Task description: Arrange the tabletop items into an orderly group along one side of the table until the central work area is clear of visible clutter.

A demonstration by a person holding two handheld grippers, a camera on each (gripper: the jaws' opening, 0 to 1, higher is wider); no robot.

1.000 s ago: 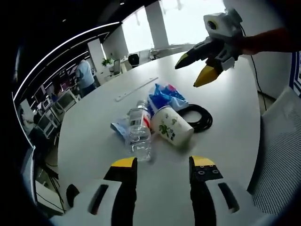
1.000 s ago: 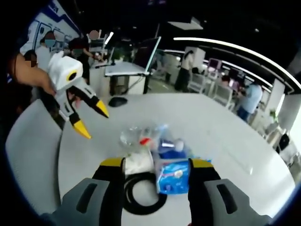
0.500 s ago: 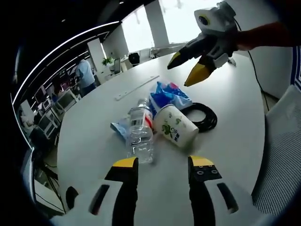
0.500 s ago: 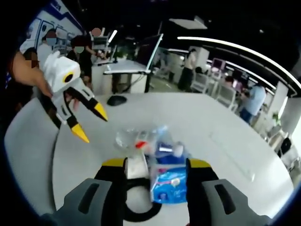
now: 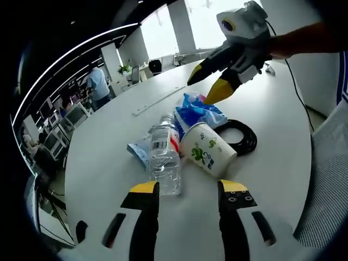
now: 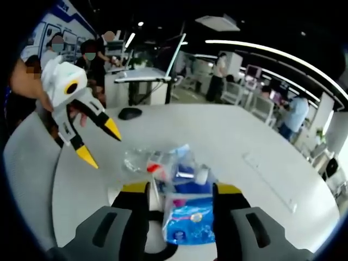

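Note:
A clear plastic bottle (image 5: pixel 163 155) lies on its side on the white table (image 5: pixel 109 147), next to a toppled paper cup (image 5: pixel 209 155) with green print. Behind them sit a blue packet (image 5: pixel 198 111) and a black cable coil (image 5: pixel 242 138). My left gripper (image 5: pixel 188 187) is open just short of the bottle and cup, holding nothing. My right gripper (image 5: pixel 200 89) comes in from the upper right, open, its lower tip right over the blue packet. In the right gripper view the blue packet (image 6: pixel 187 225) lies between my open right gripper (image 6: pixel 180 188) jaws, with the bottle (image 6: pixel 138 160) beyond and the left gripper (image 6: pixel 100 144) open at left.
A pale blue wrapper (image 5: pixel 137 149) pokes out beneath the bottle. A white strip (image 5: pixel 157 100) lies farther across the table, and a dark mouse (image 6: pixel 129 113) sits near the far edge. A mesh chair (image 5: pixel 331 179) stands at the table's right. People and desks fill the room behind.
My right gripper has come down and closer to the blue packet, which now looms larger between its jaws. The left gripper has edged slightly nearer the bottle and cup.

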